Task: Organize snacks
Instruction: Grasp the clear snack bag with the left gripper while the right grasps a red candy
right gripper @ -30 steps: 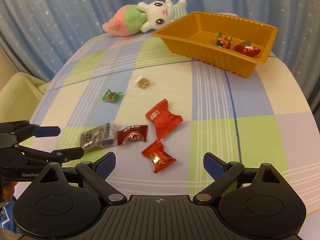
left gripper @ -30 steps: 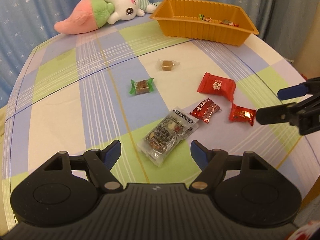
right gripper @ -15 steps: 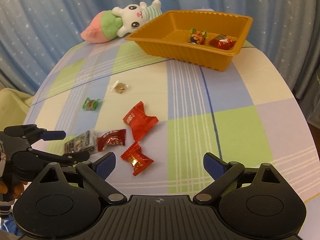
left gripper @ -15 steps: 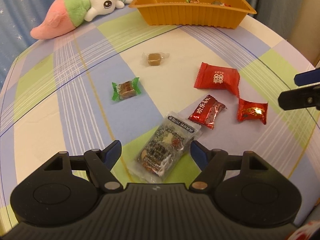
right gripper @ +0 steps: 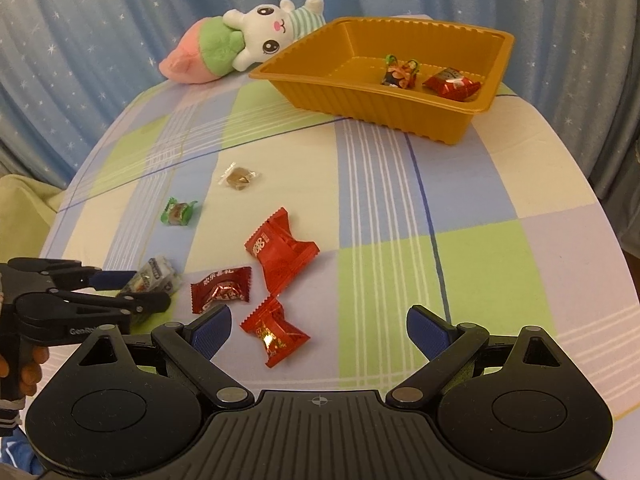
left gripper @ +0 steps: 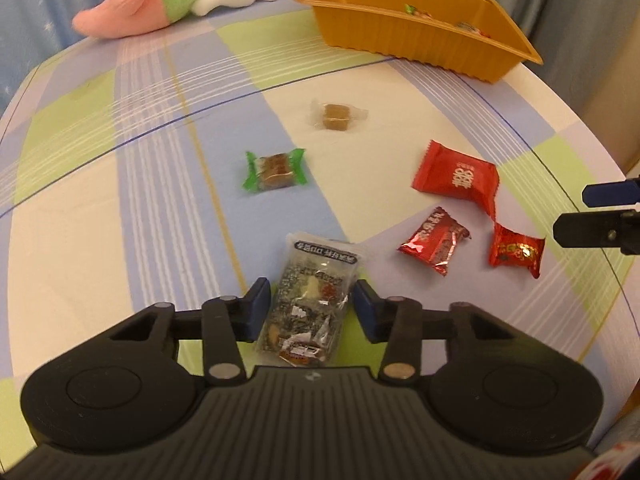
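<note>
The clear snack pack (left gripper: pixel 310 304) lies on the checked cloth (left gripper: pixel 152 208) near the table's front edge, lengthwise between the blue pads of the left gripper (left gripper: pixel 310 306), whose jaws are closing around it; narrow gaps on both sides, so the pads are not yet pressing. Just to its right lie three red packets: a foil one (left gripper: pixel 434 240), a small one (left gripper: pixel 516 250) and a bigger flat one (left gripper: pixel 458 176) behind them. Farther back sit a green-ended candy (left gripper: pixel 276 168) and a brown candy in clear wrap (left gripper: pixel 336 116), each apart from the rest. The right gripper (right gripper: pixel 318 330) hangs with jaws wide apart and nothing between them (the small red packet lies on the cloth just ahead of it). At the far side stands the orange tray (right gripper: pixel 348 92) with two wrapped sweets (right gripper: pixel 402 72) inside, and a plush rabbit (right gripper: pixel 248 36) lies beside it against the blue curtain (right gripper: pixel 100 20)
</note>
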`<state>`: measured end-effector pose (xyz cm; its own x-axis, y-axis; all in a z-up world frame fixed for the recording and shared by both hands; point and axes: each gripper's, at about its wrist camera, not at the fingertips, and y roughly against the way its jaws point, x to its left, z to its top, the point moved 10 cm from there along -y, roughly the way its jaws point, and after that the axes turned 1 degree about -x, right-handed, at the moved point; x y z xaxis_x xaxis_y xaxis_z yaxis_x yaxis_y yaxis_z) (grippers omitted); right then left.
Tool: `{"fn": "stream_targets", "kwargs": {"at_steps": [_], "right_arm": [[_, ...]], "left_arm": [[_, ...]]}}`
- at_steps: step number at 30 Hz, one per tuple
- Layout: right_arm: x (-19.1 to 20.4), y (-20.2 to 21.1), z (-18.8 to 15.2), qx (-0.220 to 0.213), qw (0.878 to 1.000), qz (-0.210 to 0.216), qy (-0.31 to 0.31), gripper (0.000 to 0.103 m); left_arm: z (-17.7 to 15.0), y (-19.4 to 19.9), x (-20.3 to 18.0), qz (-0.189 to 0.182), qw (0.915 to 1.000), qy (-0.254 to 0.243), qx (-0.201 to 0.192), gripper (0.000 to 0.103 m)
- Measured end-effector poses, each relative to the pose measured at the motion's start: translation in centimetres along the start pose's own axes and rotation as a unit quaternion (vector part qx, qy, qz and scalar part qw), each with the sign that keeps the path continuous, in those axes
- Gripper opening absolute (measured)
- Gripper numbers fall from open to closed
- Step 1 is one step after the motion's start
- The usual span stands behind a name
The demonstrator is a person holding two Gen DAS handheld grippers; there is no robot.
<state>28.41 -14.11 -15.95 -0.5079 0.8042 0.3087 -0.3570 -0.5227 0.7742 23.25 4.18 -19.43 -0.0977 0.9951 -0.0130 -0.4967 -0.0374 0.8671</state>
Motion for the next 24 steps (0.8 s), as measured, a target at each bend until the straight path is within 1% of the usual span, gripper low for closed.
{"fn": "stream_targets", "kwargs": {"at_steps": [7,11,14,16,17,18,19,24], "right_arm": [[0.9,-1.1,1.1,-0.005,0.999,0.007,0.039,0.094],[1.3,-2.0,1.9,-0.009,0.997,0.004,0.076,0.094],[1.9,-2.5,2.4,-0.019,0.993,0.005,0.114,0.093],[2.6,-2.9,2.6,-0.02,0.99,0.011,0.142,0.084],[2.9,-3.2,2.7,-0.017,0.988,0.015,0.154,0.074],[3.1,-3.6,2.7,-0.012,0.986,0.019,0.164,0.069],[3.3,-4.1,2.7,-0.007,0.985,0.021,0.171,0.068],[4.1,-5.7,3.0,0.0,0.976,0.027,0.215,0.051]], "left_arm": [[-1.0,0.8,2.5,0.025,0.9987,0.044,-0.001,0.04],[-1.7,1.3,4.5,0.049,0.9954,0.083,0.002,0.039],[-2.3,1.7,5.9,0.066,0.9916,0.111,0.003,0.039],[-2.7,2.0,6.7,0.078,0.9889,0.127,0.003,0.039],[-2.9,2.2,7.1,0.082,0.9878,0.133,0.003,0.039],[-3.1,2.3,7.4,0.085,0.9866,0.139,0.003,0.039],[-3.3,2.5,7.6,0.088,0.9857,0.144,0.003,0.039],[-4.1,3.0,8.4,0.101,0.9818,0.161,0.005,0.04]]}}
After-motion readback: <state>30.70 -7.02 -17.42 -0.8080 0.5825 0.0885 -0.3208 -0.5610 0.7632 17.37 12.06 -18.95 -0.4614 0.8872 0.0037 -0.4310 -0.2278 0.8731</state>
